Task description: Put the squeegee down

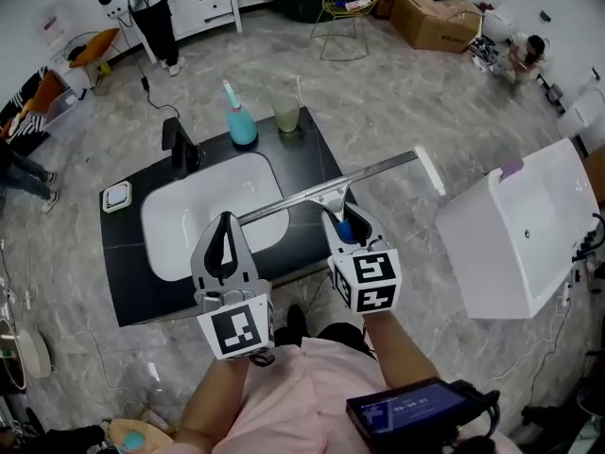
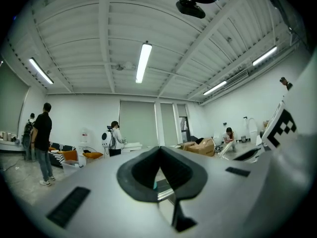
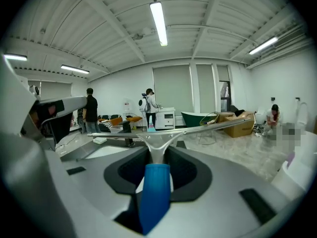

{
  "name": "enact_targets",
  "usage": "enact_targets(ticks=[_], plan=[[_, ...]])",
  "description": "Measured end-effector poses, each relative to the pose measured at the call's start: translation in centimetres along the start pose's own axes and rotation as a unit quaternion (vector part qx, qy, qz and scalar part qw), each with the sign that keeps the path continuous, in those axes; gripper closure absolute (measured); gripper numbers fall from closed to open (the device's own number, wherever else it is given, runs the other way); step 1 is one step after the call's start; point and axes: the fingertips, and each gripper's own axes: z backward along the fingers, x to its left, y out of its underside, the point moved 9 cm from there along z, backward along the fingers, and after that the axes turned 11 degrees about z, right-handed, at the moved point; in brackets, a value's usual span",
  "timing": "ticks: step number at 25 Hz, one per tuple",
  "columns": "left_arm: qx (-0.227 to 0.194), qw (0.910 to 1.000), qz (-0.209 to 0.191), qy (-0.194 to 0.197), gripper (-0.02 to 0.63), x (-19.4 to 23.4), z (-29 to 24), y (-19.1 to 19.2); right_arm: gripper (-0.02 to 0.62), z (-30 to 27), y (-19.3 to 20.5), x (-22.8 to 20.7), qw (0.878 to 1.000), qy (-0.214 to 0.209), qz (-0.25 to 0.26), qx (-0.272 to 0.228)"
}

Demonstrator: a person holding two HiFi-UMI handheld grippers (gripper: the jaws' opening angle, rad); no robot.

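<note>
My right gripper [image 1: 342, 219] is shut on the blue handle of the squeegee [image 1: 345, 230]. The squeegee's long metal blade [image 1: 331, 189] hangs crosswise over the front right of the white sink basin [image 1: 180, 225] and the black countertop [image 1: 142, 291]. In the right gripper view the blue handle [image 3: 154, 192] runs up between my jaws to the metal blade [image 3: 163, 133]. My left gripper [image 1: 225, 221] hovers over the basin's front edge, left of the squeegee. Its jaws meet at the tips [image 2: 159, 150] with nothing held.
On the counter stand a black faucet [image 1: 178, 148], a teal spray bottle [image 1: 241, 121], a cup [image 1: 286, 113] and a small white square item [image 1: 116, 197]. A large white tub [image 1: 515, 230] sits on the floor at right. Cardboard boxes [image 1: 435, 17] and a wire chair [image 1: 350, 3] lie beyond.
</note>
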Motion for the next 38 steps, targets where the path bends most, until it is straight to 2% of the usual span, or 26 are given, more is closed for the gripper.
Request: enact_targets(ticks=[6,16,26,38], plan=[[-0.010,0.9999,-0.009,0.001,0.597,0.9,-1.9,-1.0,0.471,-1.7,-2.7,-0.8,1.000,0.008,0.013,-0.019],[0.010,0.9998,-0.013,-0.014,0.597,0.5,-6.3,0.2,0.471,-6.3,-2.2,-3.6,1.000,-0.013,0.006,0.007],[0.054,0.9980,-0.006,-0.031,0.597,-0.2,-11.0,3.9,0.471,-11.8,1.1,-6.0,0.997,-0.044,-0.003,0.060],[0.112,0.9920,-0.002,-0.059,0.597,0.6,-13.7,7.8,0.471,-16.6,5.5,-6.1,0.988,-0.083,-0.021,0.125]])
